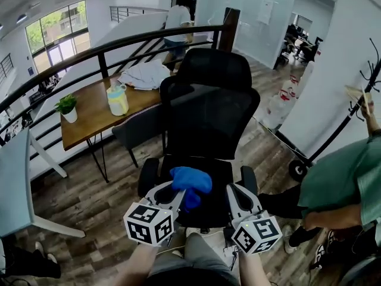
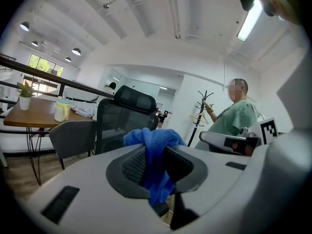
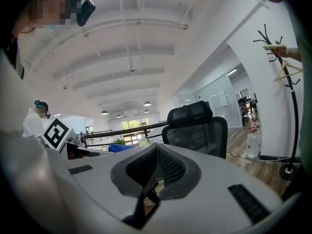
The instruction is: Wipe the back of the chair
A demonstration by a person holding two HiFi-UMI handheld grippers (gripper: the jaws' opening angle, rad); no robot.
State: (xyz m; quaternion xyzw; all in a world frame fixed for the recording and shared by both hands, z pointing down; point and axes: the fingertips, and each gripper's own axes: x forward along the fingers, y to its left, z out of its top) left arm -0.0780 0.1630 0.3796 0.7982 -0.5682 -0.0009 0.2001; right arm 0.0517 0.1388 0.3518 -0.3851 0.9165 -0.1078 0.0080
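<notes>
By chair (image 1: 213,115), L gripper (image 1: 178,194) holds cloth (image 1: 191,179).

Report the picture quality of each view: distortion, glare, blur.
Head view: the wide-angle bend curves the railing, and the windows are bright. Left gripper view: round fisheye with dark corners, glare from the ceiling light, blue cloth sharp. Right gripper view: same fisheye vignette, chair crisp, coat rack bowed.

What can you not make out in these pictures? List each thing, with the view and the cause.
- Base and wheels of the chair: head view, hidden under its seat.
- Lower end of the blue cloth: left gripper view, sunk between the pads of the left gripper.
- Print on the bottle: head view, too small.
- The person in green: head view, cut by the right edge.
</notes>
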